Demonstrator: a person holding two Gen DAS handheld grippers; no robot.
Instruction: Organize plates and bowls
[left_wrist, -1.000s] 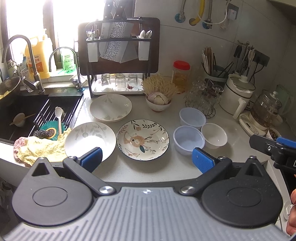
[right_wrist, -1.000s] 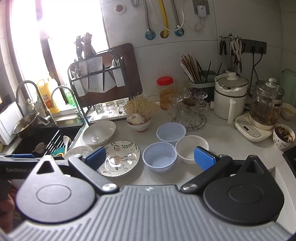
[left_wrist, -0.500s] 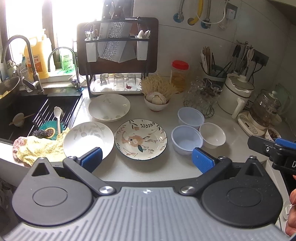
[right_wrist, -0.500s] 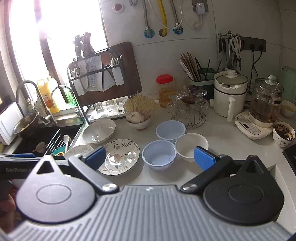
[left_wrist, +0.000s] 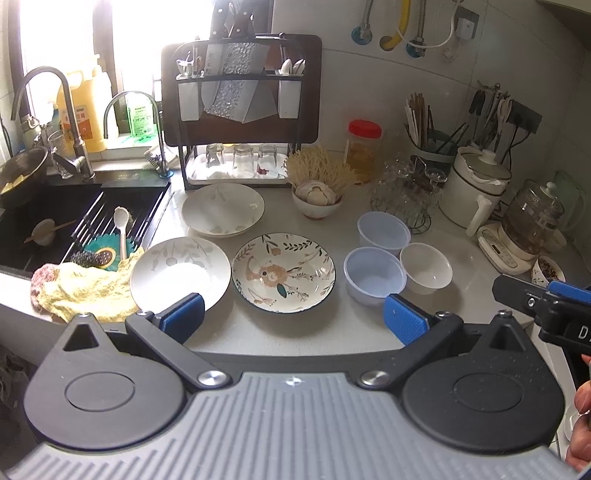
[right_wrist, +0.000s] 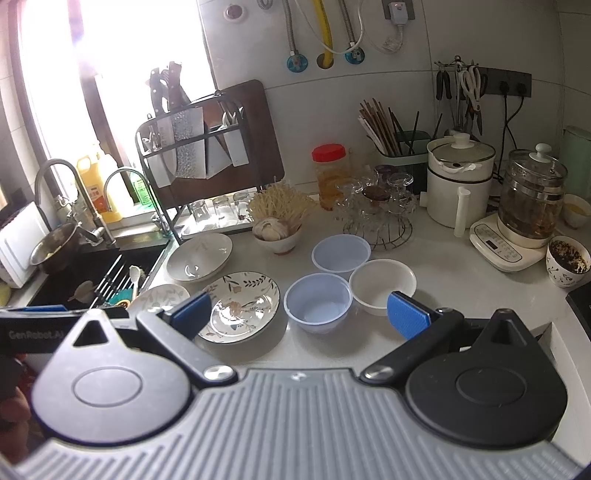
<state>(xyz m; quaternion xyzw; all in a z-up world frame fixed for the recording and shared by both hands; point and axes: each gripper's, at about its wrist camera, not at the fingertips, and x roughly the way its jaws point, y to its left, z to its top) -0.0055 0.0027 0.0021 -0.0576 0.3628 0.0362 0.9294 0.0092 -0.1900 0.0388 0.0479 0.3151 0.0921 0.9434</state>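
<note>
Three plates lie on the white counter: a flower-patterned plate (left_wrist: 283, 272) (right_wrist: 239, 306) in the middle, a pale leaf-print plate (left_wrist: 180, 271) to its left, and another pale plate (left_wrist: 223, 209) (right_wrist: 199, 257) behind. Right of them stand two translucent blue bowls (left_wrist: 375, 274) (left_wrist: 383, 232) and a small white bowl (left_wrist: 425, 266) (right_wrist: 382, 285). My left gripper (left_wrist: 294, 319) is open and empty, above the counter's front edge, before the flowered plate. My right gripper (right_wrist: 300, 316) is open and empty, before the near blue bowl (right_wrist: 317, 302).
A sink (left_wrist: 55, 221) with a rack and utensils is at the left, with a yellow cloth (left_wrist: 85, 291) on its edge. A dish rack (left_wrist: 240, 110), a bowl of garlic (left_wrist: 317, 201), a glass stand (left_wrist: 406, 195), cookers and a kettle (left_wrist: 532, 225) line the back and right.
Both grippers have drifted slightly; the scene has shifted a little in each view. Nothing was taken hold of or moved on the counter.
</note>
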